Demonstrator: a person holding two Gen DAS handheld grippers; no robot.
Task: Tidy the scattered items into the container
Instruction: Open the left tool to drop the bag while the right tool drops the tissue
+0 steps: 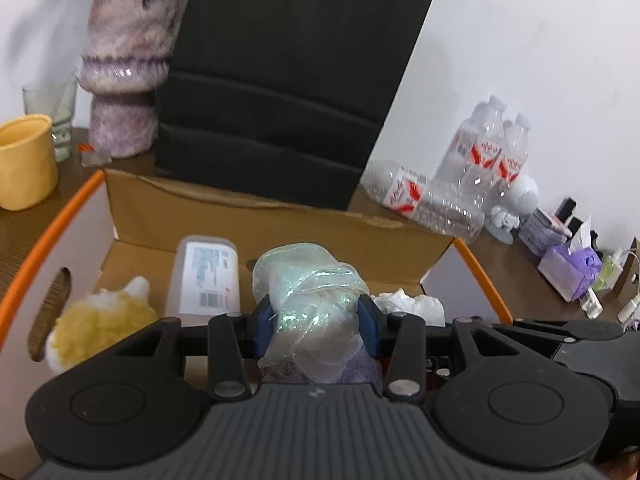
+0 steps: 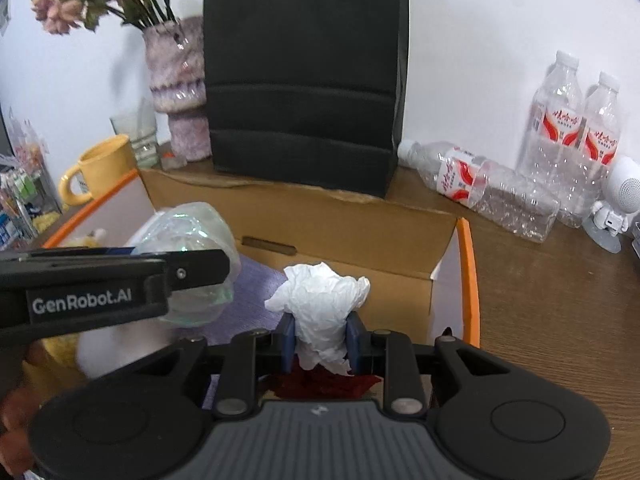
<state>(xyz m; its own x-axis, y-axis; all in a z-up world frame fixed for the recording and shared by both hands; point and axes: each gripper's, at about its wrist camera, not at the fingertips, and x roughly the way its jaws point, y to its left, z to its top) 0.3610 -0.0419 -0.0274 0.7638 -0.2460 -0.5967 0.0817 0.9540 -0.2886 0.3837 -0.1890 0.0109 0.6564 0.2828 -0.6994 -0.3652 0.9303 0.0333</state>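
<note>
Over the orange-rimmed box, left gripper pinches film, right gripper tissue.

box before backpack | bottles right | mug left

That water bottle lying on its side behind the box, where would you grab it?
Take the lying bottle around its labelled middle, coming from above with the fingers across its width. It rests flat on the table with its cap toward the black bag. The standing bottles crowd its far end.
</note>
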